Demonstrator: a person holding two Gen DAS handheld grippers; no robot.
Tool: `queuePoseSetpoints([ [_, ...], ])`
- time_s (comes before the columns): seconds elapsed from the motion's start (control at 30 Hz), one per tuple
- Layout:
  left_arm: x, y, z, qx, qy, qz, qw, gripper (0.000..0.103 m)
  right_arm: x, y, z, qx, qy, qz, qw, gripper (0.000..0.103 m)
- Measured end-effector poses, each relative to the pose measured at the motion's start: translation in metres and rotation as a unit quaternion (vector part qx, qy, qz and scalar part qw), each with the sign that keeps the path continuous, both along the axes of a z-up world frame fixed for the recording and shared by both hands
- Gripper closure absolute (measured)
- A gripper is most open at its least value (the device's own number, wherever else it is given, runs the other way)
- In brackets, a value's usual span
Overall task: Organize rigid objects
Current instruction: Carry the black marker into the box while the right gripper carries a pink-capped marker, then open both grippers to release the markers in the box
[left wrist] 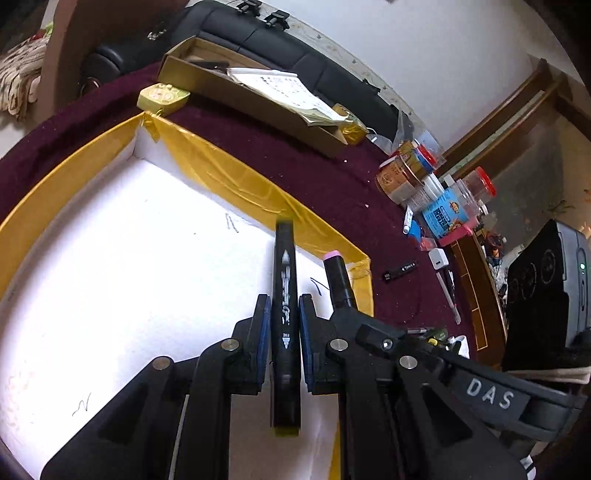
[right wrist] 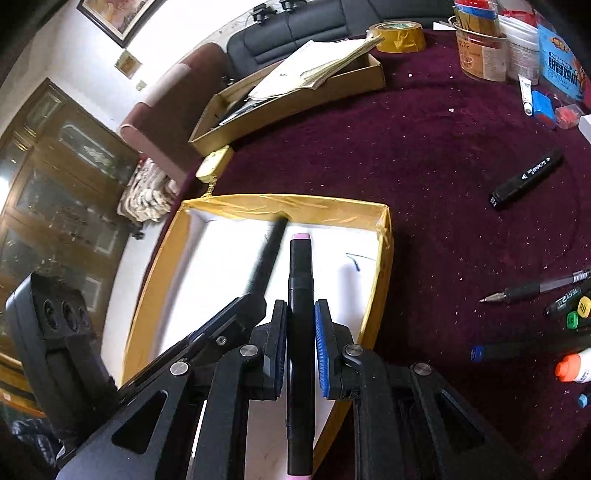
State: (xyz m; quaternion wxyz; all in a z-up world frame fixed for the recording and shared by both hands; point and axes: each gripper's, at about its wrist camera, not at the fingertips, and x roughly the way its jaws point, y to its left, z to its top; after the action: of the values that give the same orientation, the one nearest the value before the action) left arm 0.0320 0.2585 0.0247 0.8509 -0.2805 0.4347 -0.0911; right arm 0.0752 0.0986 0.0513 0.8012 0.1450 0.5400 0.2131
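Where maroon cloth [right wrist: 424, 155] spreads, a dark sofa [right wrist: 314, 18] behind.

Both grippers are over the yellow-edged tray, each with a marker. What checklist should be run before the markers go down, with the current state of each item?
1. Left gripper shut on the black marker: ok.
2. Right gripper shut on the pink-capped marker: ok.
3. Both marker tips over the tray, inside its rim: ok.
4. White tray floor under the markers free of other items: ok.
5. The two markers apart from each other: ok in the right wrist view.
6. Height of the markers above the floor: cannot tell.
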Motion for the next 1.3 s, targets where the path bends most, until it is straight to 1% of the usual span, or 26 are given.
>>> queuePoseSetpoints([
  [0.13,-0.003,0.010,-0.008,-0.006,0.016,0.023,0.9996,0.088,0.003,-0.001,-0.003,-0.024,-0.015,-0.012,1.000,0.090],
  [0.2,-0.006,0.016,-0.015,-0.008,0.034,0.043,0.9985,0.084,0.004,-0.002,-0.006,-0.027,-0.020,-0.016,0.999,0.090],
  [0.3,-0.016,0.026,-0.020,-0.030,0.039,0.063,0.9968,0.083,0.002,-0.009,-0.005,-0.010,-0.024,-0.018,1.000,0.089],
  [0.43,-0.030,0.028,-0.020,-0.028,0.034,0.075,0.9962,0.083,-0.003,-0.021,0.002,0.018,-0.029,-0.017,0.999,0.082],
  [0.47,-0.032,0.029,-0.020,-0.030,0.034,0.077,0.9960,0.083,-0.004,-0.023,0.004,0.022,-0.030,-0.017,0.999,0.082],
  [0.53,-0.036,0.028,-0.019,-0.029,0.033,0.077,0.9961,0.083,-0.011,-0.027,0.011,0.026,-0.043,-0.008,0.999,0.081],
  [0.6,-0.037,0.027,-0.018,-0.027,0.034,0.076,0.9962,0.082,-0.025,-0.042,0.021,0.022,-0.068,-0.003,0.997,0.081],
  [0.67,-0.038,0.026,-0.013,-0.028,0.033,0.071,0.9966,0.082,-0.038,-0.061,0.029,0.026,-0.086,-0.004,0.996,0.081],
  [0.7,-0.040,0.025,-0.006,-0.026,0.025,0.068,0.9970,0.082,-0.044,-0.075,0.032,0.028,-0.094,-0.009,0.995,0.079],
  [0.73,-0.043,0.022,0.004,-0.019,0.009,0.065,0.9977,0.082,-0.049,-0.089,0.034,0.029,-0.100,-0.017,0.994,0.075],
  [0.77,-0.047,0.018,0.013,-0.010,-0.004,0.061,0.9981,0.077,-0.054,-0.105,0.035,0.028,-0.105,-0.027,0.994,0.070],
  [0.8,-0.051,0.014,0.022,-0.006,-0.016,0.056,0.9983,0.067,-0.058,-0.122,0.034,0.025,-0.112,-0.040,0.993,0.070],
  [0.83,-0.057,0.009,0.032,-0.004,-0.026,0.049,0.9985,0.059,-0.060,-0.137,0.033,0.015,-0.116,-0.050,0.992,0.070],
  [0.87,-0.062,0.004,0.039,-0.004,-0.034,0.043,0.9985,0.048,-0.061,-0.149,0.031,0.000,-0.120,-0.059,0.991,0.070],
  [0.9,-0.069,-0.005,0.048,-0.004,-0.044,0.035,0.9984,0.045,-0.062,-0.165,0.025,-0.022,-0.122,-0.071,0.990,0.070],
  [0.97,-0.078,-0.022,0.061,-0.004,-0.057,0.014,0.9983,0.045,-0.060,-0.181,0.015,-0.045,-0.114,-0.086,0.989,0.070],
  [1.07,-0.089,-0.056,0.071,-0.005,-0.070,-0.030,0.9971,0.045,-0.058,-0.201,-0.004,-0.055,-0.095,-0.091,0.990,0.070],
  [1.17,-0.096,-0.088,0.066,0.000,-0.063,-0.068,0.9957,0.045,-0.052,-0.204,-0.018,-0.054,-0.090,-0.085,0.991,0.070],
  [1.23,-0.099,-0.100,0.061,0.011,-0.055,-0.077,0.9955,0.045,-0.050,-0.203,-0.026,-0.065,-0.085,-0.076,0.991,0.070],
  [1.3,-0.099,-0.107,0.056,0.021,-0.044,-0.082,0.9955,0.045,-0.050,-0.200,-0.038,-0.064,-0.068,-0.056,0.994,0.070],
])
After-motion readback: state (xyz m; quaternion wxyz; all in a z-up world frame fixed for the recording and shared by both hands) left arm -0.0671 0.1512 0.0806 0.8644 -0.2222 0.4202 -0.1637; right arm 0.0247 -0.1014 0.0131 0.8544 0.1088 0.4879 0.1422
